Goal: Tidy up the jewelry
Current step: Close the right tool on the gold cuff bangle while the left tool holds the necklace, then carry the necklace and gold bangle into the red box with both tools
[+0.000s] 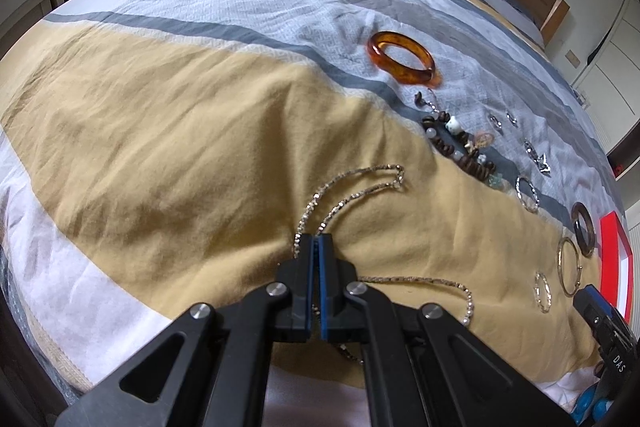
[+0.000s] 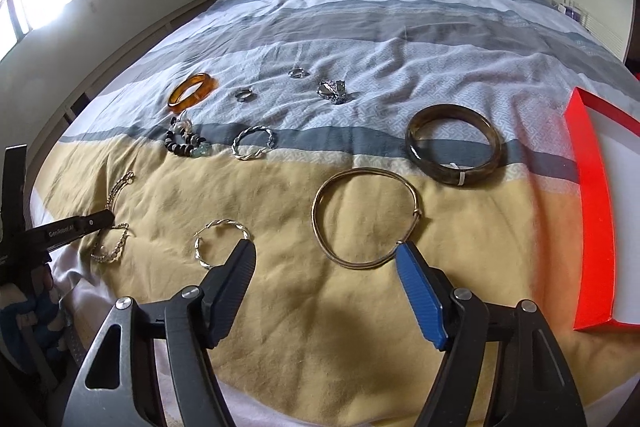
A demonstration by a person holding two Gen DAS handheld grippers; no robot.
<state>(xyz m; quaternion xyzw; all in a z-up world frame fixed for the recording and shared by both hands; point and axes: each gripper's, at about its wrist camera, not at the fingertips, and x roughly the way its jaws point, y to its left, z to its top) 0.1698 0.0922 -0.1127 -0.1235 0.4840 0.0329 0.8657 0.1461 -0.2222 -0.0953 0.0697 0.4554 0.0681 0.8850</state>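
My left gripper [image 1: 316,241] is shut on a silver chain necklace [image 1: 420,279] that trails over the yellow band of the bedspread on both sides of its tips. The right wrist view shows that gripper [image 2: 105,218] low on the chain [image 2: 118,189]. My right gripper [image 2: 324,249] stands open just above the bedspread, with nothing pressed between its pads. A thin gold bangle [image 2: 315,213] lies flat just ahead, its clasp end by the blue fingertip [image 2: 404,253]. The black fingertip [image 2: 244,249] sits against a twisted silver hoop [image 2: 200,251].
On the bedspread lie an amber bangle [image 2: 192,98], a dark bangle [image 2: 413,143], a beaded bracelet [image 2: 186,145], a twisted silver bracelet [image 2: 240,151], two rings [image 2: 244,94] and a silver cluster [image 2: 332,91]. A red box [image 2: 592,211] lies at the right.
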